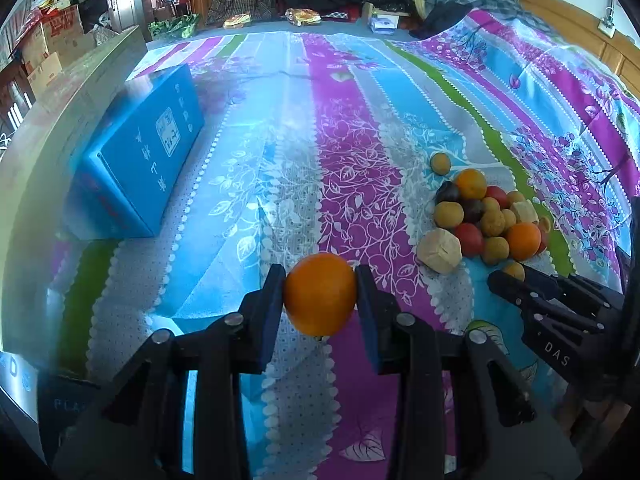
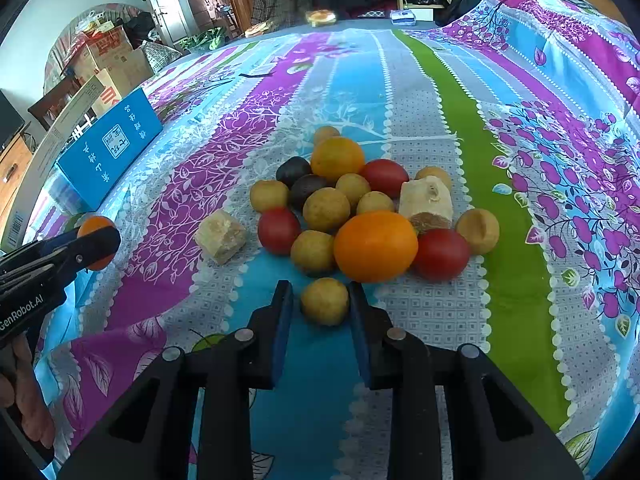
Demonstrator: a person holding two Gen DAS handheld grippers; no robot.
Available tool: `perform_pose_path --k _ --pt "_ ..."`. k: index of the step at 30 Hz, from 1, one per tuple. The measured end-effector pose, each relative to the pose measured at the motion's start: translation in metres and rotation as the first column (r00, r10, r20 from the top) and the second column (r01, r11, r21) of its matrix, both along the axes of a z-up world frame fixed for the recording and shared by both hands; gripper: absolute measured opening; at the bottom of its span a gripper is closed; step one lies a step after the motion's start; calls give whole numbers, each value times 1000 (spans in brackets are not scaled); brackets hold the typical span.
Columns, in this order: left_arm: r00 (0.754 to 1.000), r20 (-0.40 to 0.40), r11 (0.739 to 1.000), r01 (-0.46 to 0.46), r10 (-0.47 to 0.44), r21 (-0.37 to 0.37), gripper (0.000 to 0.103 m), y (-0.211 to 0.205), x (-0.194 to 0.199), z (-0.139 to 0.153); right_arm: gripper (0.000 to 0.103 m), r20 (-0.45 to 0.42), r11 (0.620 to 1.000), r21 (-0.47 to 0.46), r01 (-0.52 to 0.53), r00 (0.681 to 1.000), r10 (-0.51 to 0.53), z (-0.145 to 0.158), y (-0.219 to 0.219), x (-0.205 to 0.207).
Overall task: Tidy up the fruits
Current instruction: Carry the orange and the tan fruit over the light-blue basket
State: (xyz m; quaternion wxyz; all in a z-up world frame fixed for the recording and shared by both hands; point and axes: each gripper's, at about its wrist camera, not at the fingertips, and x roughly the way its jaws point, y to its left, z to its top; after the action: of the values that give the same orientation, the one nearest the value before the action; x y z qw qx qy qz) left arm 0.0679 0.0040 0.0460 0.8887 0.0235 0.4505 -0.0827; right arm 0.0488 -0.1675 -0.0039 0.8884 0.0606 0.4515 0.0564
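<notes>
My left gripper is shut on an orange and holds it above the bedspread; it also shows at the left of the right wrist view. A heap of fruit lies on the bedspread: oranges, red tomatoes, dark plums, small yellow-brown fruits and two pale cut chunks. In the left wrist view the heap is to the right. My right gripper is open around a small yellow-brown fruit at the heap's near edge; a gap shows beside the left pad.
A blue box lies on the bedspread at the left, also in the right wrist view. Striped floral bedspread covers the bed. A wooden rail runs along the left edge. Clothes and boxes crowd the far end.
</notes>
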Motion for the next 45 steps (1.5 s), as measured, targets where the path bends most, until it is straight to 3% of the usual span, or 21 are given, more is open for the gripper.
perform_pose_path --k 9,14,19,26,31,35,40,45 --pt "1000 -15 1000 -8 8 -9 36 1 1 -5 30 8 1000 -6 -1 1000 1 1 1 -1" --pt "1000 20 999 2 -1 -39 36 2 -6 9 27 31 999 32 -4 1000 3 9 -3 -6" --pt "997 73 998 19 -15 -66 36 6 -20 37 27 105 997 64 -39 994 33 42 5 -27" --pt "988 154 997 12 0 -79 36 29 -47 97 27 175 997 21 -80 982 75 109 34 -47" --pt "977 200 996 -64 74 -56 36 71 -72 137 27 233 991 15 -137 964 129 159 70 -57" --pt "957 230 984 -177 178 -25 36 120 -93 159 27 270 979 13 -202 944 192 192 109 -67" --pt "912 231 938 -346 338 -6 36 195 -118 177 27 304 944 20 -328 902 307 226 182 -78" --pt "867 203 883 -470 456 24 36 253 -142 174 27 297 899 19 -438 861 413 241 255 -88"
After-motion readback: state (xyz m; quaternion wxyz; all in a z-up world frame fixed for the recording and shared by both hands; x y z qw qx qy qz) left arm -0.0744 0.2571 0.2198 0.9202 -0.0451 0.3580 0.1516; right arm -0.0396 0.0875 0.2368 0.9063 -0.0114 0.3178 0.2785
